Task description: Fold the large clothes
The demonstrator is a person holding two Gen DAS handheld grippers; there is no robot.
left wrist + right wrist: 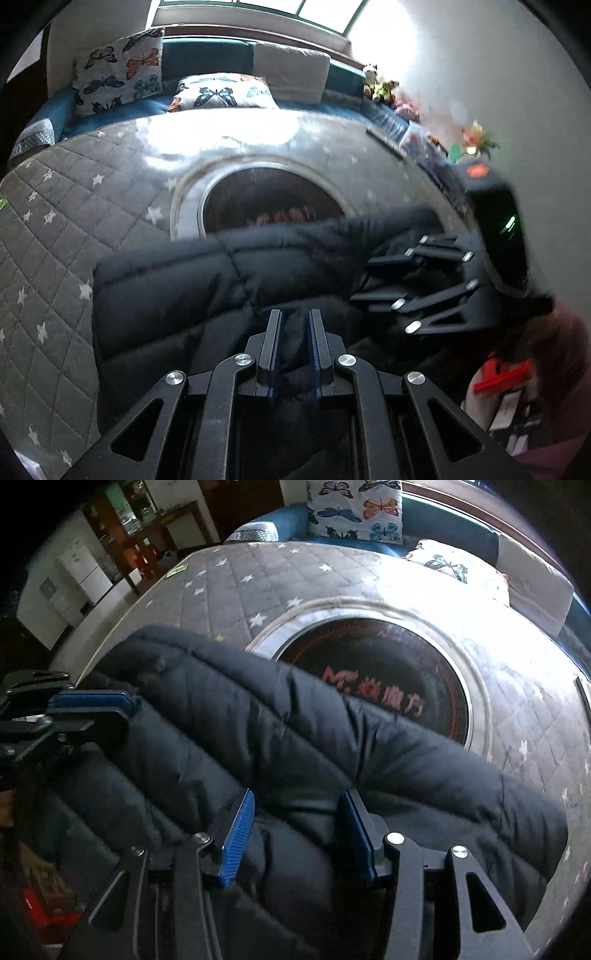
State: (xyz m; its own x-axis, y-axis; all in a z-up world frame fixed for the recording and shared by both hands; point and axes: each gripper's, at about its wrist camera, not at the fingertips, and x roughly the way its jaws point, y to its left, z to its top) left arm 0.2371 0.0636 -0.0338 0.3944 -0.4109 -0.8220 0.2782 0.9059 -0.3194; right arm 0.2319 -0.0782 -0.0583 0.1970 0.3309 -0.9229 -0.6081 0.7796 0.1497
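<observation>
Dark navy quilted puffer jacket (295, 760) lies on grey star-print quilted table cover (74, 236), ahead of both grippers. Left gripper (294, 354) pinching jacket fold. Right gripper (295, 834) spread wide over jacket.

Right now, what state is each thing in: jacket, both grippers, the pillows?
Black puffer jacket: bunched in folds on the quilted table cover.
Left gripper: nearly shut, pinching jacket fabric.
Right gripper: open, jacket between its fingers.
Butterfly pillows: one upright, one lying flat.
</observation>
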